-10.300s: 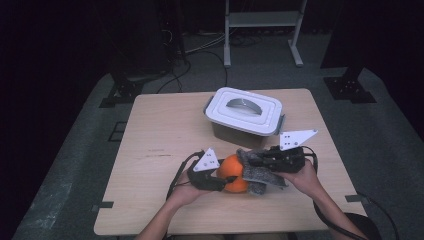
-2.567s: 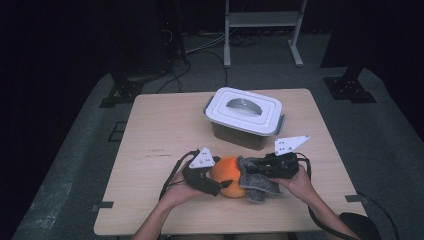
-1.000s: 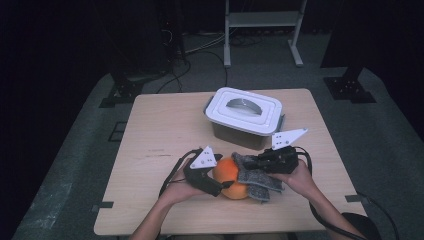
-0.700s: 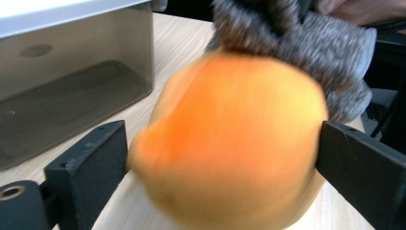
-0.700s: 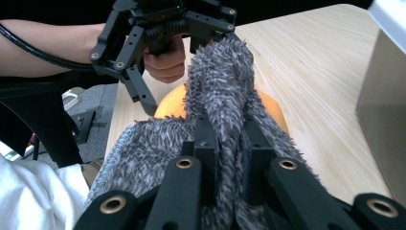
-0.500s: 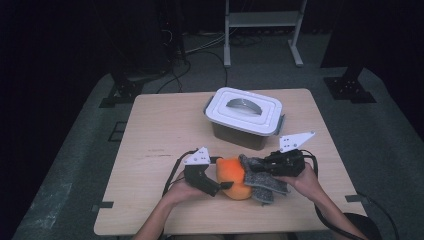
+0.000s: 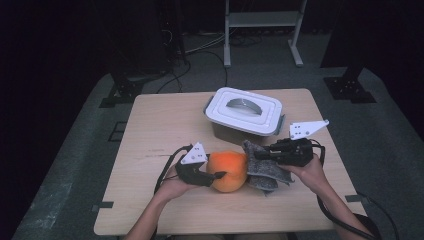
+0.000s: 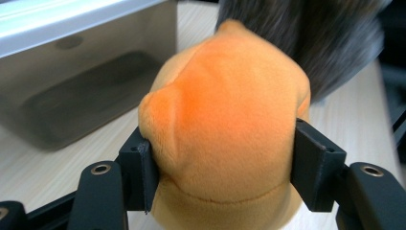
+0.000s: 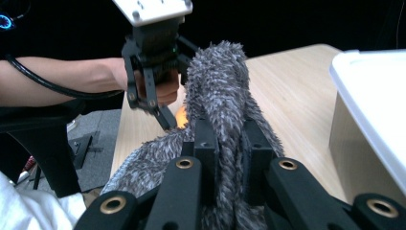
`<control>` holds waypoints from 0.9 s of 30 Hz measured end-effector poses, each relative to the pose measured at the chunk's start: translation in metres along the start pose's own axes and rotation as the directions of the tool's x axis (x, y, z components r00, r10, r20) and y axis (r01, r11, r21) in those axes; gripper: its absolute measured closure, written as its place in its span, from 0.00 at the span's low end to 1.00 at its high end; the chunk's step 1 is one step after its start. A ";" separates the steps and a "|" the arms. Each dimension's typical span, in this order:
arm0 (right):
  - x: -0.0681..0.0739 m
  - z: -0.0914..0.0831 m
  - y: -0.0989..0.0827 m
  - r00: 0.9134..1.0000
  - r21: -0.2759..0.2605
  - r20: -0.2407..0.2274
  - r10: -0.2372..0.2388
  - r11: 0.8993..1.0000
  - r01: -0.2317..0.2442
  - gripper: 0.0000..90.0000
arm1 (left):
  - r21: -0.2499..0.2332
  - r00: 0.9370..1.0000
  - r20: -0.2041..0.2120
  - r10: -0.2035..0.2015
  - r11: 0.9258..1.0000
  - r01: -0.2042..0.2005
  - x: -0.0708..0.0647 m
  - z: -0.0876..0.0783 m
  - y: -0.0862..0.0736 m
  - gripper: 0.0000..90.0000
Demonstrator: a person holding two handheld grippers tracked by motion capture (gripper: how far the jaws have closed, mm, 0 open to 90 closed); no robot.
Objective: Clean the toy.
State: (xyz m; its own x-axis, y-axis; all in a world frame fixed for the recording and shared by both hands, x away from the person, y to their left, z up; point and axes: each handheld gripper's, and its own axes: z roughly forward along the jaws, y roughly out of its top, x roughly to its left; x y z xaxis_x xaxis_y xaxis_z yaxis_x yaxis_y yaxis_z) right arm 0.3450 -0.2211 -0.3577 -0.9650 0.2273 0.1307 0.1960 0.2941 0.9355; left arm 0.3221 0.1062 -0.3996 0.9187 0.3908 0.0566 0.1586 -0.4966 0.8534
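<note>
On the near half of the desk [image 7: 150, 130], in the high view, the person's two hands come in from the bottom edge and meet over a soft toy. The left claw [image 7: 217, 175] reaches in from the left and grips the orange plush body [image 7: 229, 170]; its jaws have just been closing, and in the left gripper view the two black pads [image 8: 143, 172] press into the orange plush from either side, denting the fabric, with the rounded body bulging up between them. The orange plush body sits low over the wood near the front middle of the desk; whether it rests on the surface or is lifted just off it cannot be told.

Touching the plush on its right side is a grey shaggy cloth part [image 7: 265, 167], which spreads toward the right hand. The right claw [image 7: 260, 155] is clamped on this grey part: in the right gripper view the jaws stand close together with a fold of the grey fur pinched between them, the fur rising upright above the pads and draping down to the left. A small patch of orange shows behind the fur there, and the left claw with its hand appears beyond it.

Farther back, just behind the grey fur, stands a white-lidded box [image 7: 245, 112] with a grey handle on its lid, upright on the desk.
</note>
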 end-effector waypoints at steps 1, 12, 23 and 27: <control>0.001 0.002 0.003 1.000 0.003 0.000 -0.005 1.000 0.005 0.89 | -0.001 1.000 0.004 0.003 1.000 -0.003 -0.001 0.001 0.001 0.39; 0.007 0.054 0.004 0.998 0.135 -0.046 -0.042 0.990 0.048 0.88 | 0.017 0.998 0.021 0.057 0.998 -0.058 -0.016 0.014 0.008 0.37; 0.002 0.033 -0.005 0.999 0.119 -0.033 -0.001 0.993 0.005 0.88 | 0.010 0.997 0.021 0.069 0.998 -0.069 -0.021 0.021 0.014 0.33; 0.004 0.047 0.004 0.999 0.114 -0.048 -0.024 0.993 0.030 0.88 | 0.015 0.997 0.020 0.080 0.997 -0.080 -0.025 0.025 0.017 0.31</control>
State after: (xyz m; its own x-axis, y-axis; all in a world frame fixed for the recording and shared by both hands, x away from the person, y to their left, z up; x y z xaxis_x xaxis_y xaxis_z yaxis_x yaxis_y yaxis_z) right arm 0.3504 -0.1755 -0.3686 -0.9768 0.1748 0.1236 0.1857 0.4049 0.8953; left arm 0.3111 0.0688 -0.3994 0.9357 0.3339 0.1143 0.0896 -0.5380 0.8382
